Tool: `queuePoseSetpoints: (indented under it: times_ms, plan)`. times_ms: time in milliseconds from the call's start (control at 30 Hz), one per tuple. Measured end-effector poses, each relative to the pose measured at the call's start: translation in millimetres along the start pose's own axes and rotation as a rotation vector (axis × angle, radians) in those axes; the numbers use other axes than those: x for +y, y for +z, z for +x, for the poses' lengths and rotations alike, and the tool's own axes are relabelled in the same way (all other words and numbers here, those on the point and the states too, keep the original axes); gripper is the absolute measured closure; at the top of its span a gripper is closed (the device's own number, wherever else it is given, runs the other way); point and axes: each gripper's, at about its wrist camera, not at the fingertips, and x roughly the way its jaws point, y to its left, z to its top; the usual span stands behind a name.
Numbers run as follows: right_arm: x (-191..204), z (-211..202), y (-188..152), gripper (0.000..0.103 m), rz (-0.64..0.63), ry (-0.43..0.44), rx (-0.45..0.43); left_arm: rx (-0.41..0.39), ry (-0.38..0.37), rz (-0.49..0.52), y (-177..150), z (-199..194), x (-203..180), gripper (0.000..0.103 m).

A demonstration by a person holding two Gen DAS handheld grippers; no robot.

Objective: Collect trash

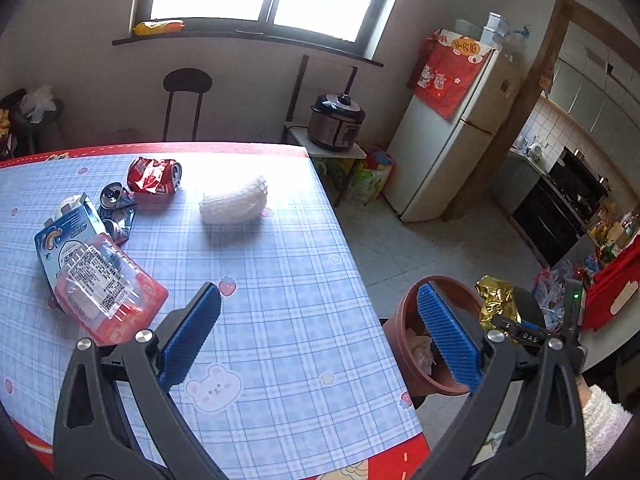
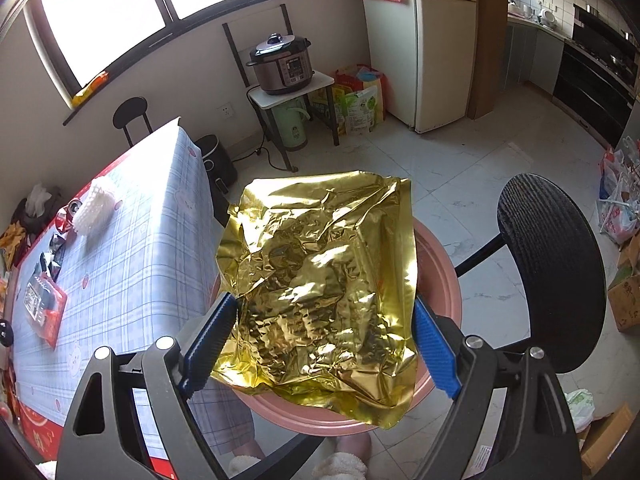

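Right wrist view: my right tool (image 2: 320,344) is clamped across the crinkled gold foil bag (image 2: 320,280), directly above the pink round plastic bin (image 2: 440,280). It looks light, slippery and springy; I'd grip creased edges. My left tool (image 1: 320,344) stands apart, empty, over the blue checked surface (image 1: 280,280) beside the bin.

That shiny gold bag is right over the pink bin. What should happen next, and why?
Probably let go. The right hand-held gripper holds the gold foil bag between its pads, directly above the pink bin. Opening the jaws should drop it in; more trash waits on the table.
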Motion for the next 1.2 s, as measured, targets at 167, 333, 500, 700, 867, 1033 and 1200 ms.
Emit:
queuePoseSetpoints:
  times_ms: [167,333,500,700,867,1033,1200]
  plan:
    - [-1,6,3,0.019,0.013,0.0,0.008,-0.009,0.005,0.003,-4,-11,7,0.006]
    - [0,8,9,0.019,0.02,-0.006,-0.002,-0.012,0.058,0.049,-9,-20,11,0.006]
    - [3,8,7,0.019,0.01,-0.023,-0.004,-0.022,0.074,0.04,-12,-27,21,0.006]
    - [3,10,9,0.012,0.025,-0.029,0.002,-0.022,0.09,0.042,-12,-29,22,0.006]
    - [3,7,10,0.01,0.023,-0.04,-0.004,-0.019,0.083,0.054,-11,-28,18,0.006]
    - [3,-2,10,0.006,0.026,-0.052,-0.016,-0.018,0.084,0.078,-10,-27,12,0.006]
    - [11,-16,13,0.006,0.013,-0.057,-0.04,-0.02,0.084,0.083,-10,-27,10,0.006]
